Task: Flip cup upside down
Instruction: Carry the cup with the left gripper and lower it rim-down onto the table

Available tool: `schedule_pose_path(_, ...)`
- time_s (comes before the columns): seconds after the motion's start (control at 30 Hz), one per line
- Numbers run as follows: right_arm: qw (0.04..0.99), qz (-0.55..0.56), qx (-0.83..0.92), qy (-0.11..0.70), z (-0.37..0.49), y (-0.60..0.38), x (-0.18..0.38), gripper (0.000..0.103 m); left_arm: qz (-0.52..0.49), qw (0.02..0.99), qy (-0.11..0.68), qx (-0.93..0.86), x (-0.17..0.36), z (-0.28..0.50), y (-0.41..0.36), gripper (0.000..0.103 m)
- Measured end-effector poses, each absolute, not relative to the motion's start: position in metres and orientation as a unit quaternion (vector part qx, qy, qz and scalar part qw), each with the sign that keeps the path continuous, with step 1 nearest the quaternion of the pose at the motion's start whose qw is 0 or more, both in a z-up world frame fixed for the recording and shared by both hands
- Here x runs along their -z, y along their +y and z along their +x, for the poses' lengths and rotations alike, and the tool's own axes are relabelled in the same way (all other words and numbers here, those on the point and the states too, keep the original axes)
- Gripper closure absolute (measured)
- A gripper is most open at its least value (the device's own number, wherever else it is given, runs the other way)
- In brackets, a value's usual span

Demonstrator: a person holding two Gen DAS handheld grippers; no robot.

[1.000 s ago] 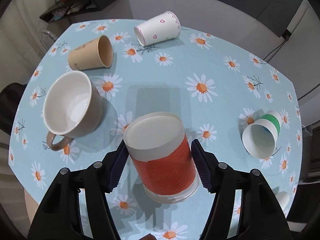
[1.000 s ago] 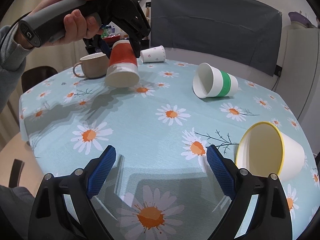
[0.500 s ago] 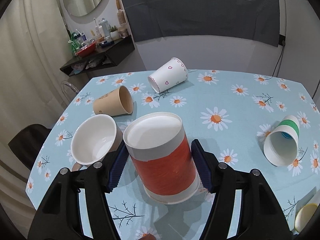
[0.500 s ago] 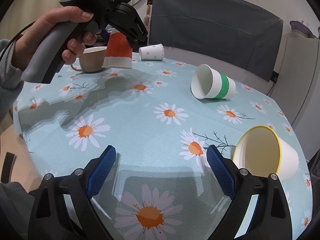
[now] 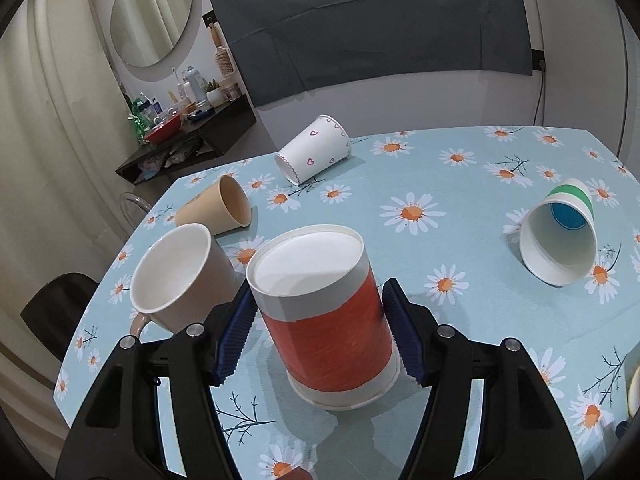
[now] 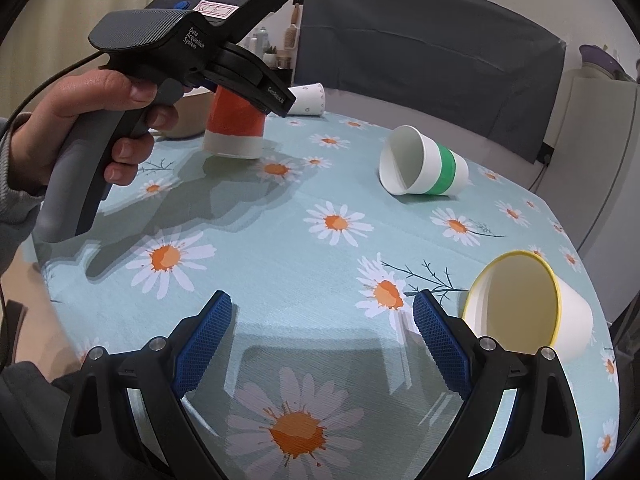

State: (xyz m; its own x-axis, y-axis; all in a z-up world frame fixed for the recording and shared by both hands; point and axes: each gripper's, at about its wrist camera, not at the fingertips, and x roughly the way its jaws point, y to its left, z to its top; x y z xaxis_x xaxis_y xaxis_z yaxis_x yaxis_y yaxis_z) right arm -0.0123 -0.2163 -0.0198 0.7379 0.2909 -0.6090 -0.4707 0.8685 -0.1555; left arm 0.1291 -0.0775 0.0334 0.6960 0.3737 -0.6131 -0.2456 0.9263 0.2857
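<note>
An orange-and-white paper cup point(image 5: 328, 320) stands upside down on the daisy tablecloth, base up and rim on the cloth; it also shows in the right wrist view point(image 6: 234, 130). My left gripper point(image 5: 320, 332) has its blue pads on both sides of the cup, touching or nearly touching its sides. My right gripper point(image 6: 320, 340) is open and empty, low over the near part of the table point(image 6: 320, 248).
A beige mug point(image 5: 176, 280) stands upright just left of the orange cup. A tan cup point(image 5: 218, 210), a heart-print cup point(image 5: 314, 154), a green-banded cup point(image 5: 560, 240) and a yellow-rimmed cup point(image 6: 528, 312) lie on their sides. A shelf point(image 5: 184, 140) stands beyond the table.
The left gripper has lowered the orange cup and tilted level, so the cup now rests rim-down on the table. The right gripper has barely moved.
</note>
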Motion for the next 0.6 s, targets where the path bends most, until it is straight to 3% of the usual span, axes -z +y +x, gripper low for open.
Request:
schedule_pose_path(0.23, 0.919, -0.147, -0.207, 0.3, -0.012, -0.217, 0.02, 0.015, 0.11, 0.915, 0.352, -0.165, -0.023, 0.122, -0.082, 0.038)
schedule_pose_path(0.47, 0.92, -0.141, -0.202, 0.303, -0.01, -0.219, 0.021, 0.015, 0.116, 0.914, 0.355, -0.159, -0.023, 0.117, -0.085, 0.014)
schedule_pose_path(0.6, 0.922, -0.139, -0.196, 0.303, -0.01, -0.219, 0.02, 0.015, 0.094, 0.918, 0.358, -0.141, -0.029, 0.111, -0.081, 0.01)
